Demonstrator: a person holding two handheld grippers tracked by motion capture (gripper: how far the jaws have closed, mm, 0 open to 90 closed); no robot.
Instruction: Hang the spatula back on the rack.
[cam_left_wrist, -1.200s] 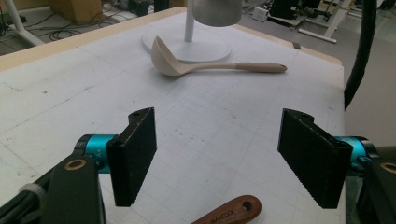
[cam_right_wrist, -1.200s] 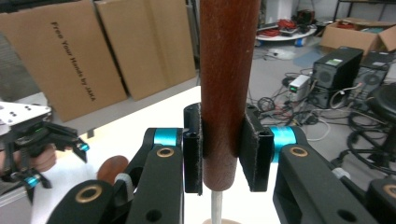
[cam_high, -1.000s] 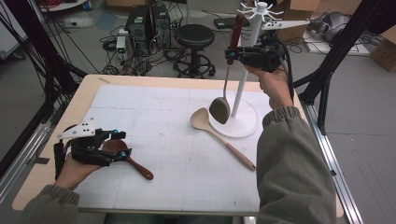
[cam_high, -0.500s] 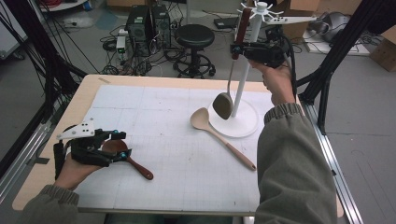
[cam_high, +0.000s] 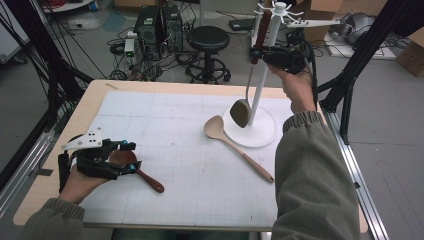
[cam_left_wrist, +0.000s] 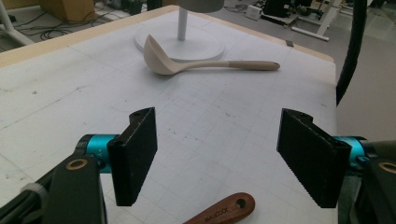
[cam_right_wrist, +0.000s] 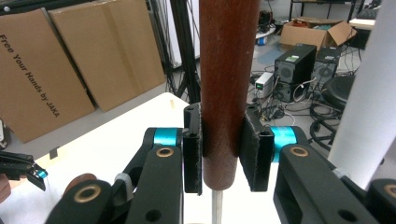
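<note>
**Your right gripper clamps a ladle handle at the rack; your left waits open over a wooden spoon**

At the left of the high view, your left gripper (cam_high: 131, 156) sits low over the white gridded mat (cam_high: 165, 130) near the table's front left corner. Its jaws stand apart with nothing between them. A dark wooden spoon (cam_high: 139, 167) lies on the mat right under it; in the left gripper view the spoon's handle end (cam_left_wrist: 223, 212) shows just below the gap between the jaws.

Toward the middle, a beige ladle (cam_high: 235, 145) lies flat on the mat, its bowl touching the edge of the round white base (cam_high: 260, 132) of the utensil rack (cam_high: 265, 65).

At the right, your right gripper (cam_high: 256, 52) is raised beside the rack's white pole. Its jaws are clenched on the reddish-brown wooden handle (cam_right_wrist: 226, 88) of a hanging ladle (cam_high: 241, 112), both pads pressed against the handle near its lower end. The ladle hangs upright, its dark bowl just above the base, beside the pole.
</note>
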